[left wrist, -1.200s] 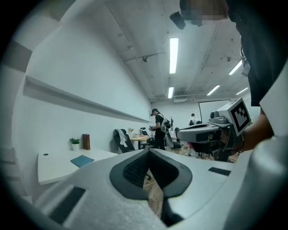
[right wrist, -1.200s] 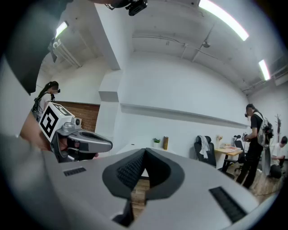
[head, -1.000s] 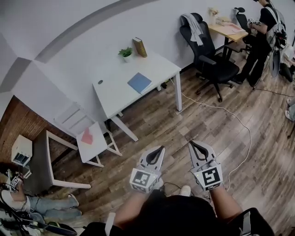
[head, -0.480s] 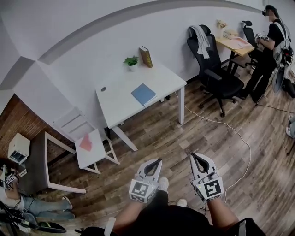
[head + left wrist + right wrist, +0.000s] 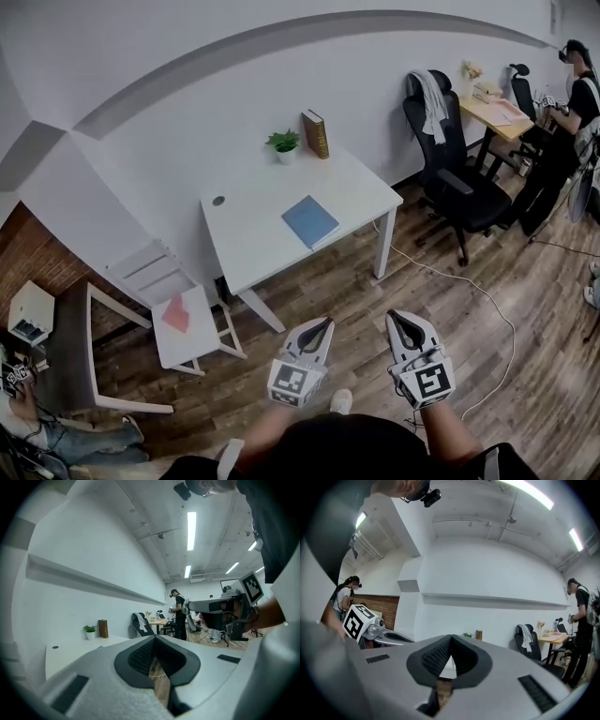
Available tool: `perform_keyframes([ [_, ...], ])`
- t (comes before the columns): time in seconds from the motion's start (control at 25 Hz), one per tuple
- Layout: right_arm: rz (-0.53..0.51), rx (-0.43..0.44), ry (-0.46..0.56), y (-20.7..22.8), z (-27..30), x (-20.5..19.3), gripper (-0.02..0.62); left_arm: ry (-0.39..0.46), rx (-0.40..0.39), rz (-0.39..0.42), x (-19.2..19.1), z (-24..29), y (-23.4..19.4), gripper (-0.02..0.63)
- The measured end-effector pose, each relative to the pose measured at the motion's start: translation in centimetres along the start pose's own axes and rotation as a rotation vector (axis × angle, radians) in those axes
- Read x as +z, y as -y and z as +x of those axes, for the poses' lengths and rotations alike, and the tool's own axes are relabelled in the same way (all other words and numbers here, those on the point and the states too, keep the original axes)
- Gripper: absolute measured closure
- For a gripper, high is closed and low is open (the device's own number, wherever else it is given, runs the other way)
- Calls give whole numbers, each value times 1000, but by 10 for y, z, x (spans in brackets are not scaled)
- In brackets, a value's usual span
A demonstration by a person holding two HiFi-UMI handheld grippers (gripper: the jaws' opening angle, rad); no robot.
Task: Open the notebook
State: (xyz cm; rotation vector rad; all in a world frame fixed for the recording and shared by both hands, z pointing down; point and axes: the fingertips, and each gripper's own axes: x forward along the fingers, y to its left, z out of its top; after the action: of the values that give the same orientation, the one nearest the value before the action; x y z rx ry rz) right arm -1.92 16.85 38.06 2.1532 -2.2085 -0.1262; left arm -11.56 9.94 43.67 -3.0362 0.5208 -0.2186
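A blue notebook (image 5: 310, 221) lies shut on the white table (image 5: 253, 234), near its front edge. My left gripper (image 5: 327, 322) and right gripper (image 5: 391, 316) are side by side over the wooden floor, a good way short of the table and pointing toward it. Both are shut with nothing between the jaws. In the left gripper view my left gripper (image 5: 154, 637) has its jaws together, the table (image 5: 70, 648) lies ahead and the right gripper (image 5: 220, 604) shows at the right. In the right gripper view my right gripper (image 5: 451, 637) is also shut.
A potted plant (image 5: 283, 143) and an upright brown book (image 5: 316, 133) stand at the table's back. A black office chair (image 5: 455, 187) is to its right, a small white chair (image 5: 183, 314) with a pink item to its left. A cable (image 5: 469, 281) crosses the floor. A person (image 5: 572, 103) stands far right.
Both grippers have travelled forward over the floor toward the white table, which now sits nearer and more central in the head view. Their jaws have stayed shut.
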Motion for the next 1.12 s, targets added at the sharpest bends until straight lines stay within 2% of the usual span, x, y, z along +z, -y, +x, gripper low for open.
perform_keyframes([
  [0.24, -13, 2, -17, 2, 67, -5, 594, 0, 10, 2, -3, 24, -66, 601],
  [0.36, 14, -1, -35, 2, 91, -10, 594, -1, 17, -6, -7, 31, -87, 600],
  [0.6, 9, 12, -49, 13, 124, -18, 594, -9, 32, -32, -12, 48, -115, 600],
  [0.84, 22, 37, -51, 35, 162, -34, 594, -32, 47, -19, -19, 75, -136, 600],
  [1.12, 16, 73, -1, 78, 218, -34, 594, -69, 100, -24, -23, 120, -168, 600],
])
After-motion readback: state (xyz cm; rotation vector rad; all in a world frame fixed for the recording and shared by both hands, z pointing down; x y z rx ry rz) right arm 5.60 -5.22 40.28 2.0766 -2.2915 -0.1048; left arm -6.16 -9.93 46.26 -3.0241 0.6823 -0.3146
